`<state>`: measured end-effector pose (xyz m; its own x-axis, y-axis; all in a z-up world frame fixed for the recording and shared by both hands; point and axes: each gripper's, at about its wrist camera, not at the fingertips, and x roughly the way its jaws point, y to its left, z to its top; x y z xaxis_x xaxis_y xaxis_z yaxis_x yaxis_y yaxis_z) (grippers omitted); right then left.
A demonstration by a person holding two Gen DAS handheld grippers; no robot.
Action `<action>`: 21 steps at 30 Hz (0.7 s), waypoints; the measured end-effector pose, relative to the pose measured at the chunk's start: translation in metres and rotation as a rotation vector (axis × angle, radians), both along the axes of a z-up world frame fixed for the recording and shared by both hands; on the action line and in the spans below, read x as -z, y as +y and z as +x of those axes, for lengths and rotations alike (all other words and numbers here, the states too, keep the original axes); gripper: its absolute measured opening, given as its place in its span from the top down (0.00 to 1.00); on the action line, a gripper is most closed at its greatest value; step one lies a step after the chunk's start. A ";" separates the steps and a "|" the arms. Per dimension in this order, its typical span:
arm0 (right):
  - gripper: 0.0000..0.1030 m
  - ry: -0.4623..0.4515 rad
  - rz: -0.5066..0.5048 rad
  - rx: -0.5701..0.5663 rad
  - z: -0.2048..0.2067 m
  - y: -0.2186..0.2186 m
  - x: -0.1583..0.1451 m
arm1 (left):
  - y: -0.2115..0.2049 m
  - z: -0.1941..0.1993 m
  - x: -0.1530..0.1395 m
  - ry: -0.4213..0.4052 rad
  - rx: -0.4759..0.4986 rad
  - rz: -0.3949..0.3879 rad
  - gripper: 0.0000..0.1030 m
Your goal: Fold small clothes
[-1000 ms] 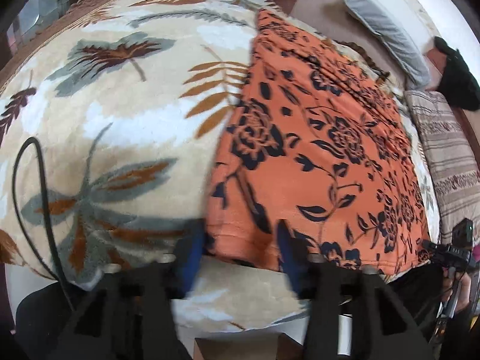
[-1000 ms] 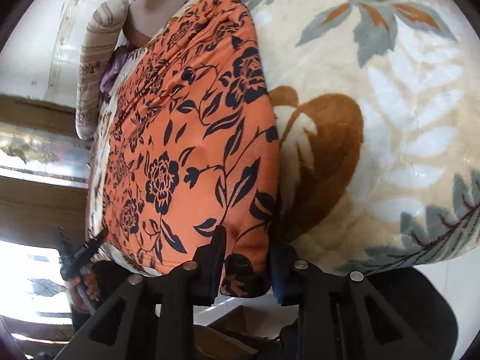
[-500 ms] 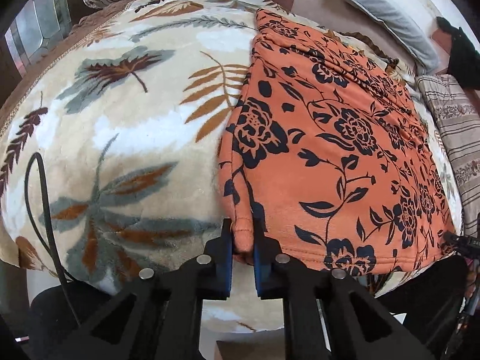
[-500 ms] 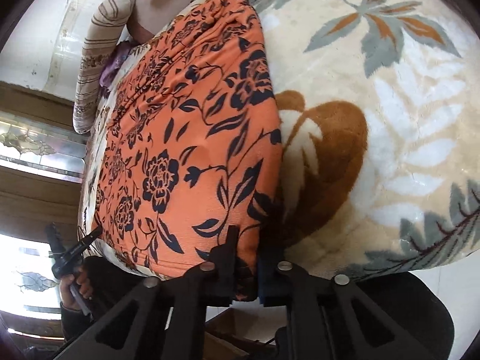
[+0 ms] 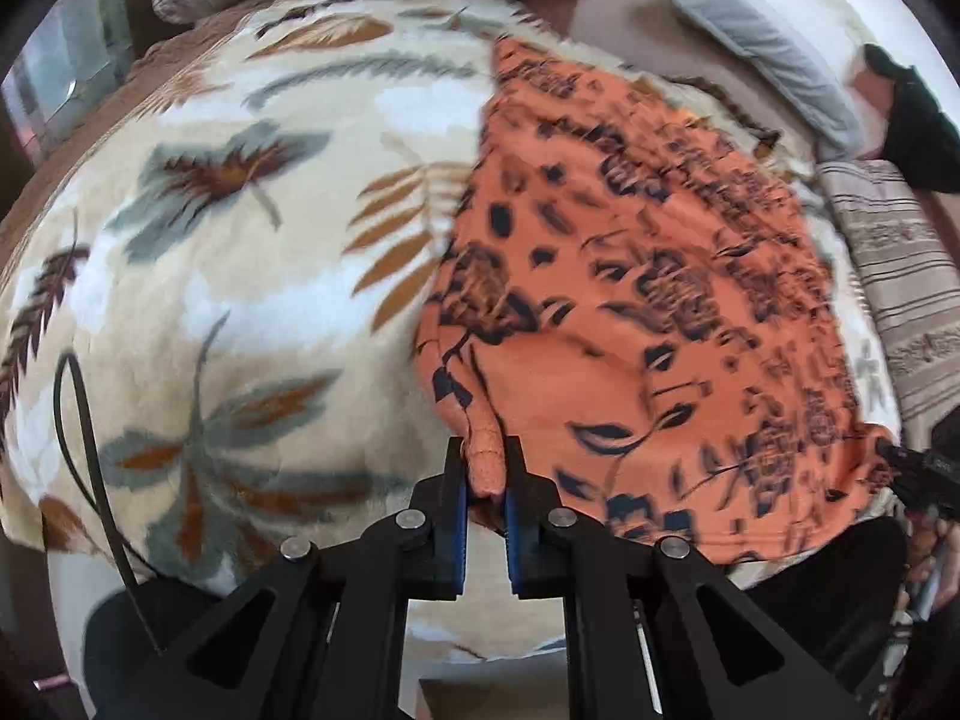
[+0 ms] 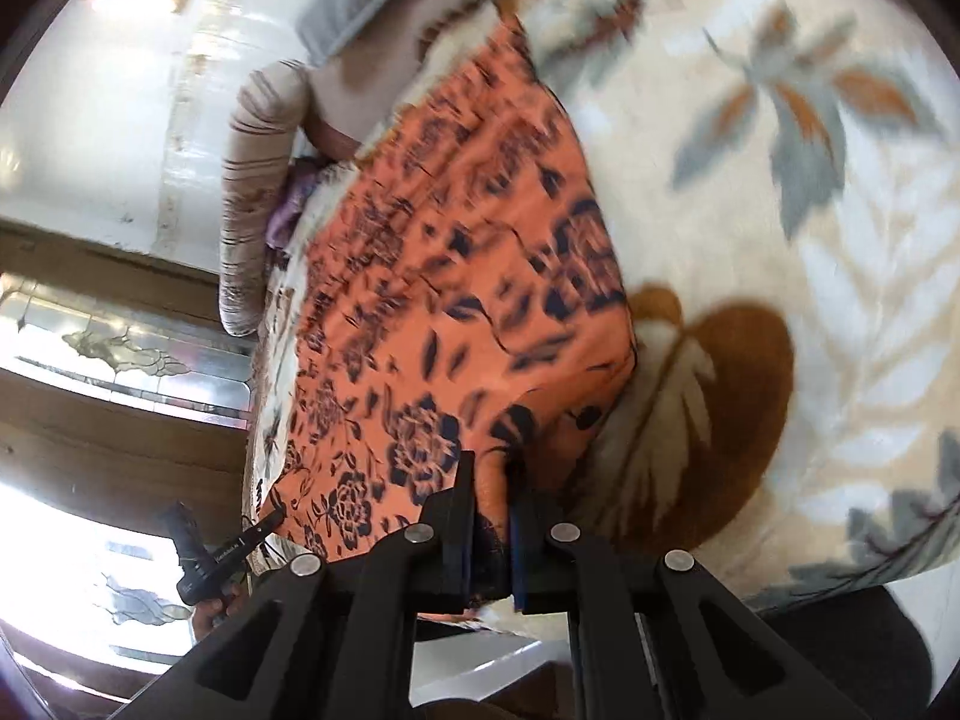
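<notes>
An orange cloth with a dark blue flower print [image 5: 630, 324] lies spread on a cream leaf-patterned blanket [image 5: 228, 276]. My left gripper [image 5: 485, 468] is shut on the cloth's near left corner, and a pinched fold stands up between its blue pads. In the right wrist view the same orange cloth [image 6: 456, 312] stretches away, and my right gripper [image 6: 492, 498] is shut on its near right corner. Both corners are lifted a little off the blanket. My right gripper's black tips [image 5: 912, 474] show at the cloth's far near corner in the left wrist view.
Striped pillows [image 5: 900, 276] and a grey pillow [image 5: 756, 36] lie at the bed's head. A black cable [image 5: 78, 450] hangs over the blanket's near edge. A wooden window frame [image 6: 120, 432] stands beyond the bed. A hand holds the left gripper's handle [image 6: 204, 564].
Both grippers closed on the cloth's near corners, the left from well open. Since then both have lifted slightly, raising the near hem off the blanket.
</notes>
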<state>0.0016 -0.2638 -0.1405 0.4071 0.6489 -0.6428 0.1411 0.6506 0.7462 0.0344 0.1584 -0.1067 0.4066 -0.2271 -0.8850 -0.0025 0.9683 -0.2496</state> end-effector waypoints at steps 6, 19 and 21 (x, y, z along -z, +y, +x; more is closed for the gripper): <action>0.92 -0.148 0.063 0.025 0.050 -0.013 -0.048 | 0.005 0.063 -0.078 -0.138 0.050 -0.102 0.90; 0.26 -0.129 -0.083 0.306 0.280 -0.046 -0.017 | 0.009 0.319 -0.009 -0.048 -0.245 -0.041 0.21; 0.26 -0.184 -0.075 0.321 0.259 -0.040 -0.014 | 0.018 0.309 0.008 -0.054 -0.258 0.003 0.21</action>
<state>0.2604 -0.3042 -0.1265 0.6949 0.4239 -0.5809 0.2147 0.6487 0.7301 0.3437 0.1760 -0.1147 0.4969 -0.1068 -0.8612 -0.2364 0.9382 -0.2528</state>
